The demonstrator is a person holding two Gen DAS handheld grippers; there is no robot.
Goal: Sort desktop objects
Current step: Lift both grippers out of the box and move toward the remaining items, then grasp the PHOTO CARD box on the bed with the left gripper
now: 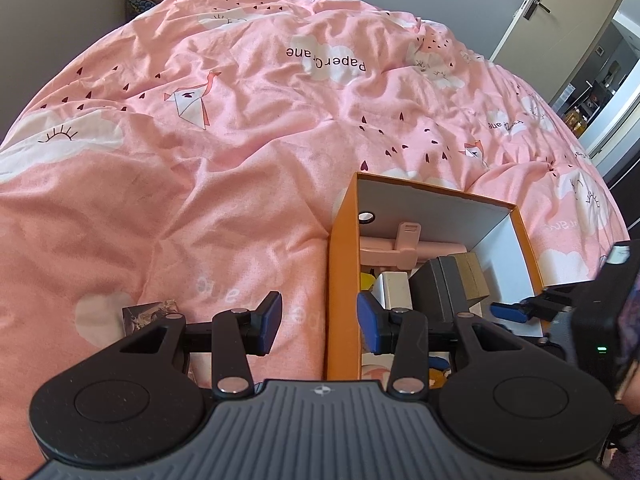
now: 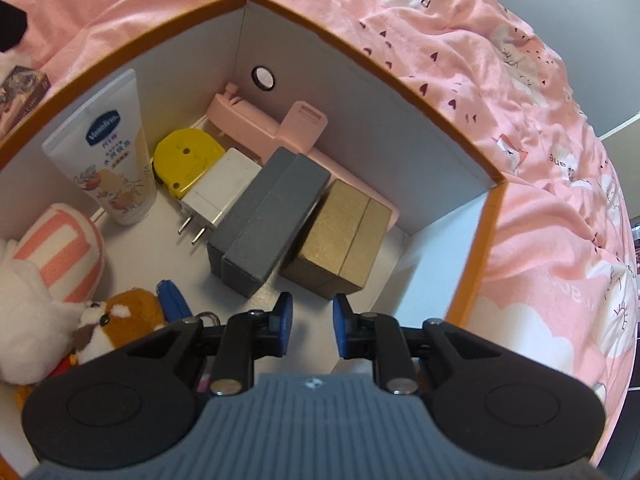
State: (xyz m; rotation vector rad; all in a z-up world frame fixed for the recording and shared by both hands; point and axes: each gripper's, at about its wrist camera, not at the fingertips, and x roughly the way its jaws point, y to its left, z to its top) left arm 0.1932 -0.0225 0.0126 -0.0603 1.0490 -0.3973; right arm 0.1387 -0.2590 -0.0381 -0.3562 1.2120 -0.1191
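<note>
An orange box (image 1: 342, 280) with white inner walls (image 2: 360, 92) lies on the pink bedspread. Inside it are a grey box (image 2: 268, 220), a gold box (image 2: 340, 236), a white plug (image 2: 220, 192), a yellow tape measure (image 2: 186, 162), a pink holder (image 2: 260, 128), a cream tube (image 2: 108, 148) and plush toys (image 2: 52, 280). My right gripper (image 2: 312, 330) is open and empty, just above the box floor in front of the gold box; it also shows in the left wrist view (image 1: 516, 312). My left gripper (image 1: 318, 322) is open, its jaws straddling the box's left wall.
A small dark printed card box (image 1: 150, 312) lies on the bedspread (image 1: 200, 160) left of the left gripper and shows in the right wrist view (image 2: 22, 88). A door (image 1: 532, 4) and a doorway stand at the far right.
</note>
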